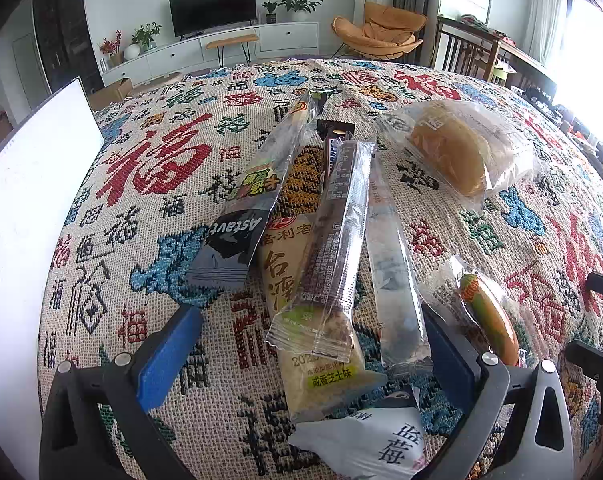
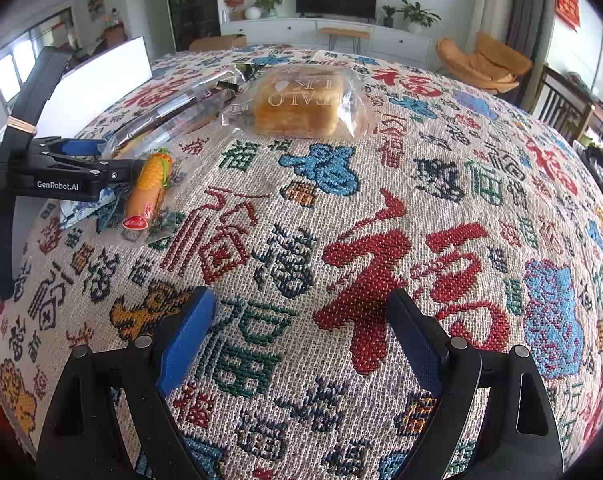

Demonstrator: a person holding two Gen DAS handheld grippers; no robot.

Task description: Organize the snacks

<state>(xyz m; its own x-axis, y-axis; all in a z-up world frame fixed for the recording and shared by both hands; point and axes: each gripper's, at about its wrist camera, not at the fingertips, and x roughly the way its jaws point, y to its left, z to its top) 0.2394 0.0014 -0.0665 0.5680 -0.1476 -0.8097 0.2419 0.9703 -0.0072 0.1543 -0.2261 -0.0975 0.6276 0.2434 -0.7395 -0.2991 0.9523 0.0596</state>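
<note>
Several long snack packs lie in a pile on the patterned tablecloth (image 1: 149, 208): a cream pack (image 1: 285, 272), a clear brown stick pack (image 1: 341, 216) on top of it, a clear long pack (image 1: 393, 276) and a black-ended pack (image 1: 237, 240). A white triangular pack (image 1: 373, 444) lies nearest the camera. My left gripper (image 1: 309, 316) stands open around the pile, its blue pads (image 1: 169, 356) apart from the wrappers. A bagged bread (image 2: 301, 104) and a corn sausage (image 2: 149, 188) lie further right. My right gripper (image 2: 301, 300) is open over bare cloth, holding nothing.
A white board (image 1: 29, 220) stands along the table's left edge. In the right wrist view the left gripper's body (image 2: 61, 168) sits beside the sausage. Beyond the table are a TV cabinet (image 1: 221, 44), an orange chair (image 1: 381, 36) and wooden chairs (image 1: 469, 52).
</note>
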